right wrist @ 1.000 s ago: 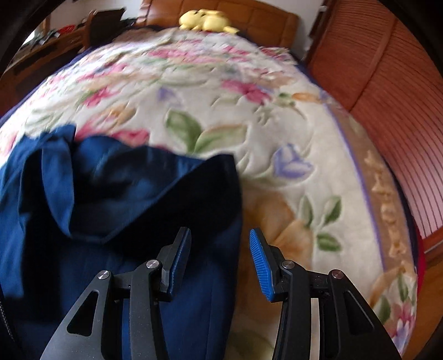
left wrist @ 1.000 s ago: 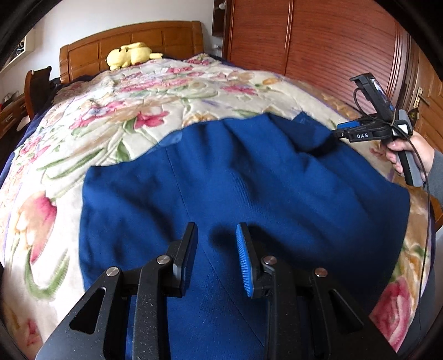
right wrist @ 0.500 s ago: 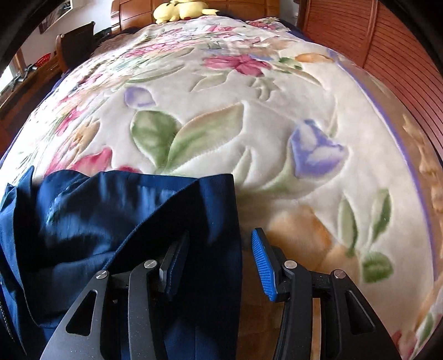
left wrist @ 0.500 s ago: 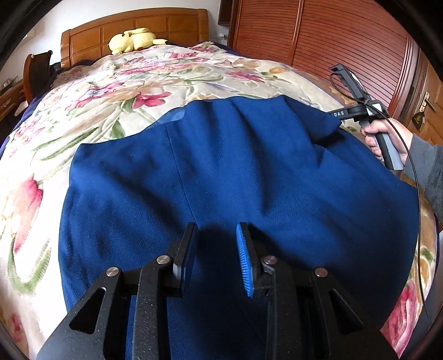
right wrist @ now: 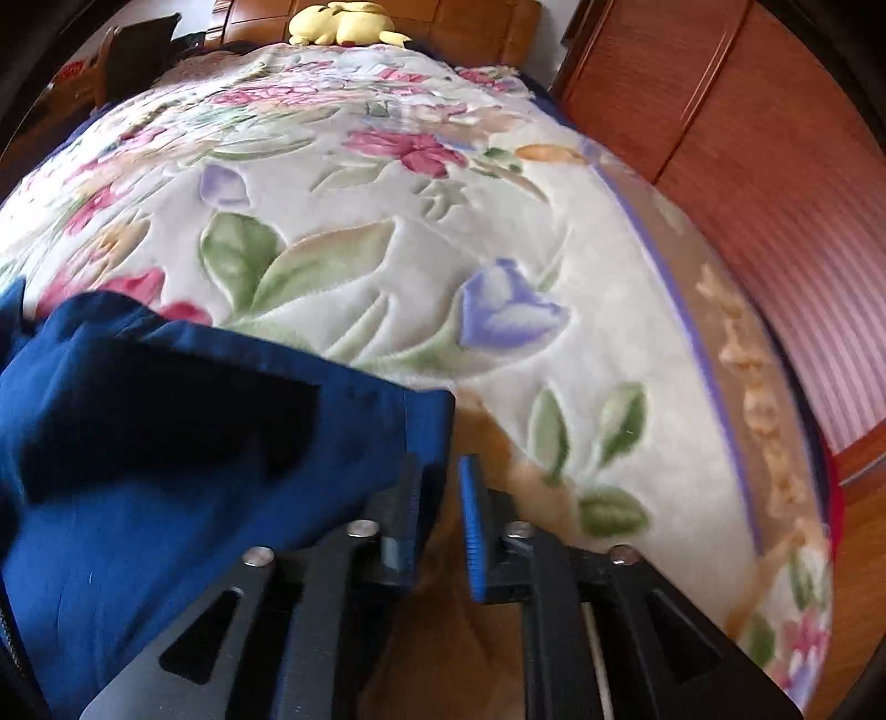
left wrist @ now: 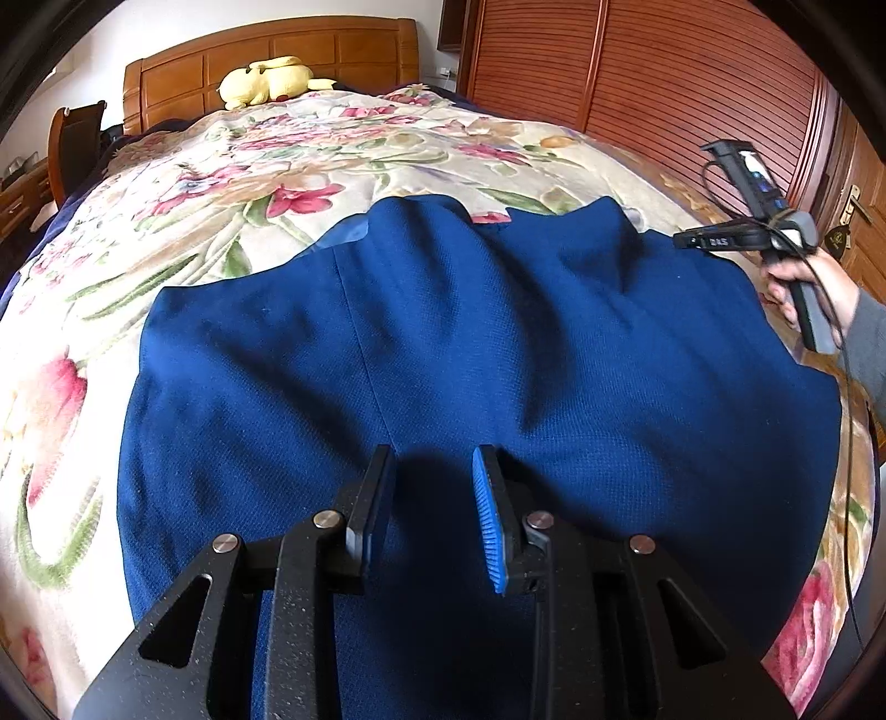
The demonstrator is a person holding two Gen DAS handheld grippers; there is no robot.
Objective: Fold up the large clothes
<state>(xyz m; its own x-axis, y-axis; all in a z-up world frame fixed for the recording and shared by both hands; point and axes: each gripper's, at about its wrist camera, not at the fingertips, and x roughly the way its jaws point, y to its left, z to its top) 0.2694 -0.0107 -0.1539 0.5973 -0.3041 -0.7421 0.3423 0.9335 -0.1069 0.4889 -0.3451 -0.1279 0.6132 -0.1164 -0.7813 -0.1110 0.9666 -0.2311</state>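
Note:
A large dark blue garment (left wrist: pixel 476 354) lies spread on the floral bedspread (left wrist: pixel 232 221). My left gripper (left wrist: pixel 432 498) hovers over the garment's near middle. Its jaws are open and only cloth in shadow shows beneath them. In the left wrist view the right gripper (left wrist: pixel 684 241), held in a hand (left wrist: pixel 803 282), reaches the garment's far right edge. The right wrist view shows my right gripper (right wrist: pixel 440 498) with its jaws drawn narrow on the blue garment's (right wrist: pixel 166 443) edge, just below its corner (right wrist: pixel 437 404). The blue pad (right wrist: pixel 470 531) sits on the bedspread side.
A yellow plush toy (left wrist: pixel 266 83) rests by the wooden headboard (left wrist: pixel 266 50). Slatted wooden wardrobe doors (left wrist: pixel 664 83) run along the bed's right side. A chair and dark furniture (left wrist: pixel 72 144) stand at the far left. Bare bedspread (right wrist: pixel 554 277) lies beyond the garment's right edge.
The right gripper's jaws have drawn together around the garment's right edge, and that gripper has shifted sideways along the bed. The left gripper keeps the same gap over the cloth.

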